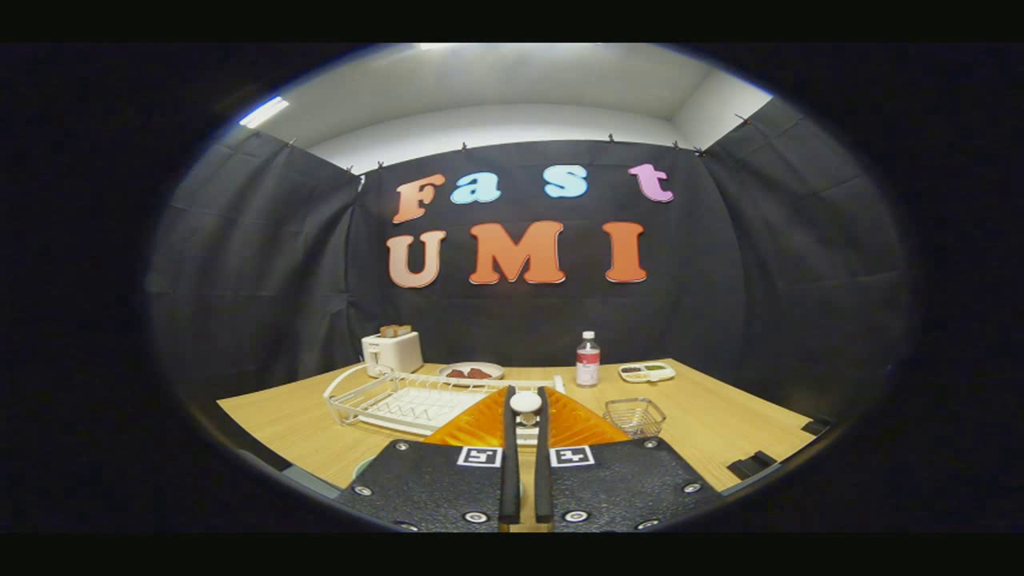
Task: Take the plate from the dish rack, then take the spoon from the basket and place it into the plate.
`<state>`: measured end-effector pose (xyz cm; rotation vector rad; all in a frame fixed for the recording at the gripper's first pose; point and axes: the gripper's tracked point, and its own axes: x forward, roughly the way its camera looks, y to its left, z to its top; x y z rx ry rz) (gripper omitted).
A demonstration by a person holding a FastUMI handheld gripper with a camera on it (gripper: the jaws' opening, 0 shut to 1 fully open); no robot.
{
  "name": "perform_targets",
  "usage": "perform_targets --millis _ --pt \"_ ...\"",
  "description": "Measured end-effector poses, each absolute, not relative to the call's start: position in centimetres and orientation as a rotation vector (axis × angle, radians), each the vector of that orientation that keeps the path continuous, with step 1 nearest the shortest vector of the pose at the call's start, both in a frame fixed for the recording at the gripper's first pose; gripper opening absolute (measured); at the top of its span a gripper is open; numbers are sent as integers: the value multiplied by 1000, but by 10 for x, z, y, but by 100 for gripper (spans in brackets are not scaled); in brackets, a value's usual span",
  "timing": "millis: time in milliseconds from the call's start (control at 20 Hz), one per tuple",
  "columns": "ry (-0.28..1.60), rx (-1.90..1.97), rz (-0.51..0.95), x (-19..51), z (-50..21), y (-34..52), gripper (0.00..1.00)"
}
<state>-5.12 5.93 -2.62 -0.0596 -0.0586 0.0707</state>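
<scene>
Between the nearly closed fingers of the hand-held gripper [526, 416], a white spoon [526, 402] is being pinched by its thin, light, likely slippery handle, hovering above the orange plate [472, 424] beside the dish rack [400, 400].

White dish rack [408, 400]; pale wood table [720, 424]; black tool [526, 448], orange fingers [472, 424]; white spoon [526, 402].

On the table [720, 432], the dish rack [416, 400] is sitting left of the basket [634, 416], the toaster [392, 352] and bottle [588, 360] standing behind them.
</scene>
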Motion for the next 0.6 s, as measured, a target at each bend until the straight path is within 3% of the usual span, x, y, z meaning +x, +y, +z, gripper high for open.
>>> perform_targets --millis 600 --pt "48 -71 284 -43 -98 140 7"
